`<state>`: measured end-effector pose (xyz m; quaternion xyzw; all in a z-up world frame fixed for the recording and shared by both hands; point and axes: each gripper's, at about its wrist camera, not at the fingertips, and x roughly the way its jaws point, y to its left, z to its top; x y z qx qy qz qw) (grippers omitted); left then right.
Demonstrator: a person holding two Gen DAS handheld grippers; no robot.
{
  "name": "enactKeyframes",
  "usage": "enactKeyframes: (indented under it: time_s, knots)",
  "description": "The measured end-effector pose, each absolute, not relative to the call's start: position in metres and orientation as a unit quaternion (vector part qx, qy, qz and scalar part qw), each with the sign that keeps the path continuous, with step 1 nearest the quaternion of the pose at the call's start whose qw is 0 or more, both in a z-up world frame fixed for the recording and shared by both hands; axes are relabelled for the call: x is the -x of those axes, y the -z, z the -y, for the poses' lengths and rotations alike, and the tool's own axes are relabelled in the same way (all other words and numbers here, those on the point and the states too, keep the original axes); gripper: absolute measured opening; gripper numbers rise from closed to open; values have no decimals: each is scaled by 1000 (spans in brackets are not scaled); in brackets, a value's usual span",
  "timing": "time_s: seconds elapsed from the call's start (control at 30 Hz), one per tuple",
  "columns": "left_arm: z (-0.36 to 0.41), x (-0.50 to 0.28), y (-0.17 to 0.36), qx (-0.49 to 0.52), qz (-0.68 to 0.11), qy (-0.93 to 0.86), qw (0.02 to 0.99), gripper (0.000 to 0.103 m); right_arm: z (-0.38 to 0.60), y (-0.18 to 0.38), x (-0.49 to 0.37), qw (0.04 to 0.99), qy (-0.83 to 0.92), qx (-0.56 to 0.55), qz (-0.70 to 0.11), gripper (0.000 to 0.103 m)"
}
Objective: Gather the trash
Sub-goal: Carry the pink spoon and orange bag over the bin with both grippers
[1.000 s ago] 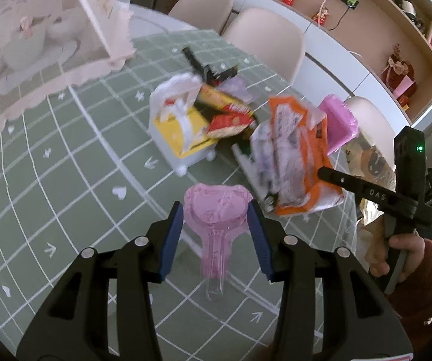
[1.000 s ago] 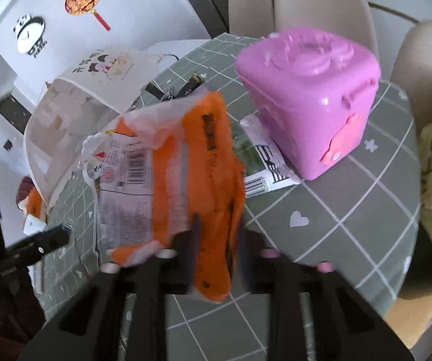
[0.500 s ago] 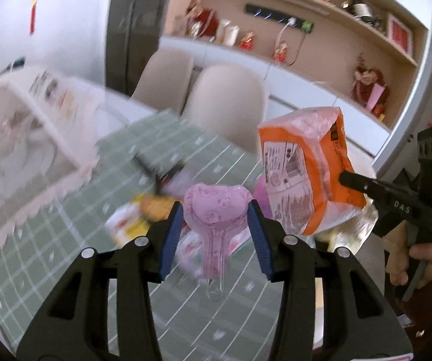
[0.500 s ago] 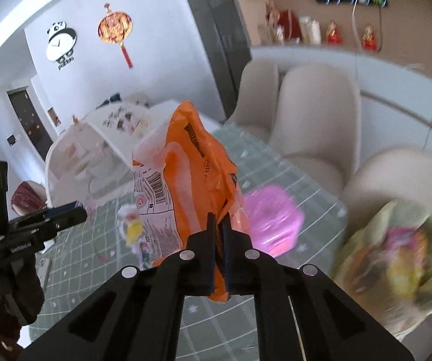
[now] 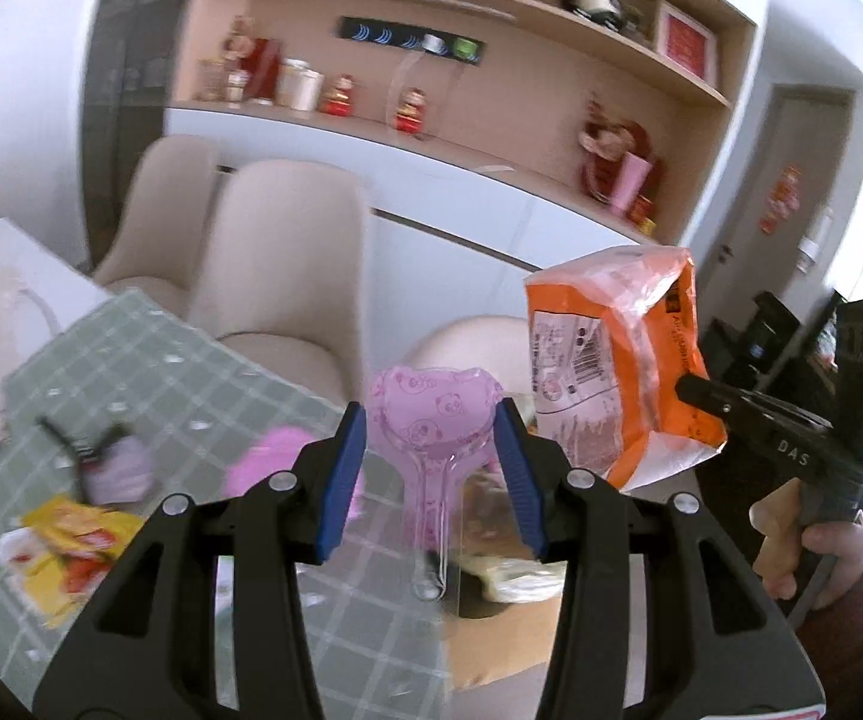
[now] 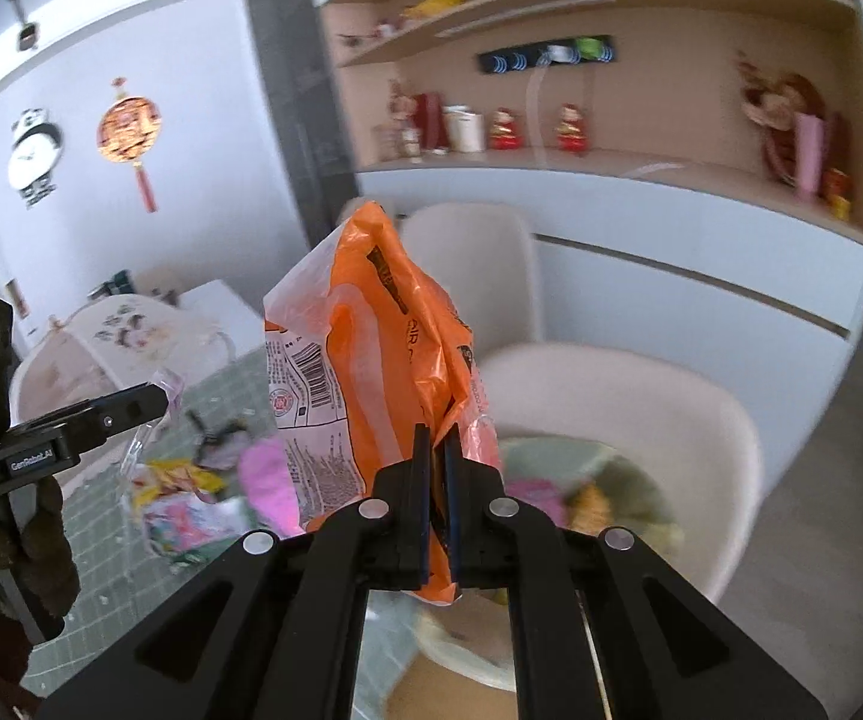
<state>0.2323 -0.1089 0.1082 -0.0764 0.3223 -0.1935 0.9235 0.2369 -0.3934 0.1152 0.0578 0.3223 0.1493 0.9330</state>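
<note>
Left tongs (image 5: pixel 431 450) clamped on pink tray (image 5: pixel 434 414), right tongs (image 6: pixel 437 450) pinching orange bag (image 6: pixel 371 360)

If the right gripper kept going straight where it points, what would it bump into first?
Probably the cream chair just beyond the orange bag held in the right gripper, though depth is hard to judge.
</note>
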Motion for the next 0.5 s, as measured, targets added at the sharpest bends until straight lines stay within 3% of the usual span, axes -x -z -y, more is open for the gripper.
enactKeyframes:
  time_s: [0.5]
  knots:
    - [207, -281, -75, 69, -381, 231, 892, 42, 498, -39, -267, 913, -87, -120, -381, 6]
